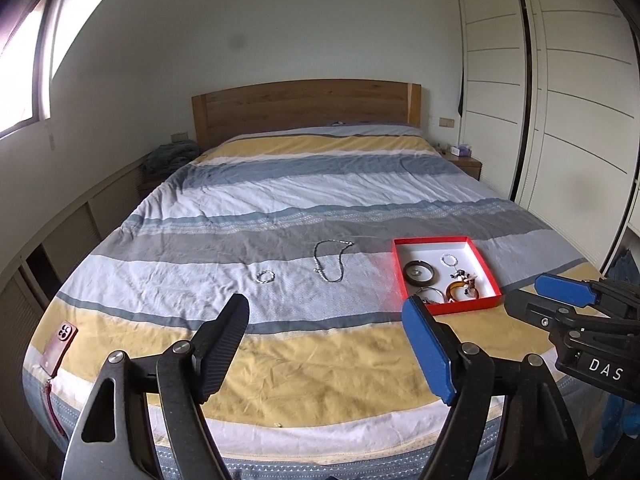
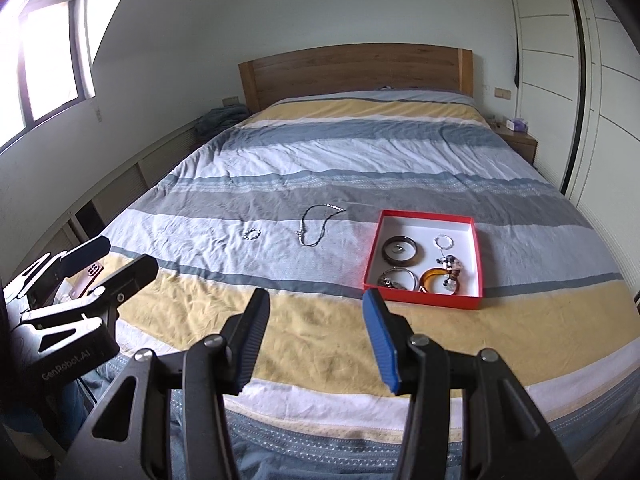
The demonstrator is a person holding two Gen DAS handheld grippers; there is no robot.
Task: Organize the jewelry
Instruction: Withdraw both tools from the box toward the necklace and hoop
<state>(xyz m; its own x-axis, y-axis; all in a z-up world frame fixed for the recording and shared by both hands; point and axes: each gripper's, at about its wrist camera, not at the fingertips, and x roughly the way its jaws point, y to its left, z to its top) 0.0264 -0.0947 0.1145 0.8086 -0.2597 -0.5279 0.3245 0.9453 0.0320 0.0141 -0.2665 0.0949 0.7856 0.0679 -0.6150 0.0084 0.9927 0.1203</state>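
Observation:
A red-rimmed white tray [image 1: 436, 242] [image 2: 472, 268] lies on the striped bedspread and holds a dark bangle [image 1: 419, 272] [image 2: 399, 249], an amber bangle [image 2: 434, 276], a silver bangle [image 2: 396, 276] and a small beaded ring [image 2: 444, 242]. A dark necklace [image 1: 332, 260] [image 2: 316, 226] and a small beaded bracelet [image 1: 265, 277] [image 2: 252, 234] lie loose on the bedspread left of the tray. My left gripper [image 1: 326, 320] is open and empty above the foot of the bed. My right gripper [image 2: 316, 316] is open and empty, near the tray's front left corner.
A phone in a pink case [image 1: 60, 346] [image 2: 90, 276] lies at the bed's front left corner. The wooden headboard [image 1: 306, 106] is at the far end, a bedside table [image 1: 464, 162] and white wardrobe doors [image 1: 560, 120] on the right, a window [image 2: 44, 56] on the left.

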